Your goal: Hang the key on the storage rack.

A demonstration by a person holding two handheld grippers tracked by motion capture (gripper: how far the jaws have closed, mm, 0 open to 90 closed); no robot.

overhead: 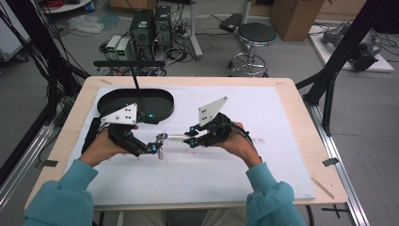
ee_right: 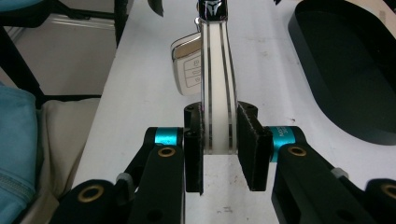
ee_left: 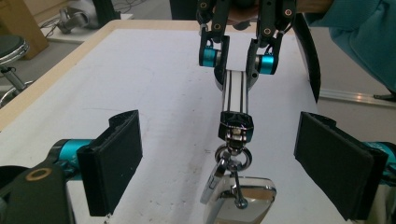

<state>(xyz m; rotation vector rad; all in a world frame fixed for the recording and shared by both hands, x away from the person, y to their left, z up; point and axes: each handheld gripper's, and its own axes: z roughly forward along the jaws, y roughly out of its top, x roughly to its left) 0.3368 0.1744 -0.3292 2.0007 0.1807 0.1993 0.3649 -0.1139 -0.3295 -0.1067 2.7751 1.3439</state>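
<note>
Right now I have the right gripper clamped on the white strap of a key fob; in its own view both pads press the strap's flat sides, and the strap runs straight up toward twelve o'clock to a dark metal end. The car key hangs off that end, showing at about eleven o'clock of the strap, its buttons facing the camera.

From the high view, the strap stretches level between my two hands above the white mat, and the key dangles at its left end, just at the tips of the left gripper.

My left gripper stands wide open. In its view the two pads sit at nine and three o'clock, with the key low between them at six o'clock, touching neither pad. The swivel clasp joins the key to the strap, which leads up to the right gripper at twelve o'clock.

The black tray lies on the mat at about eleven o'clock from my left hand, near it, and in the right gripper view it sits at two o'clock.
</note>
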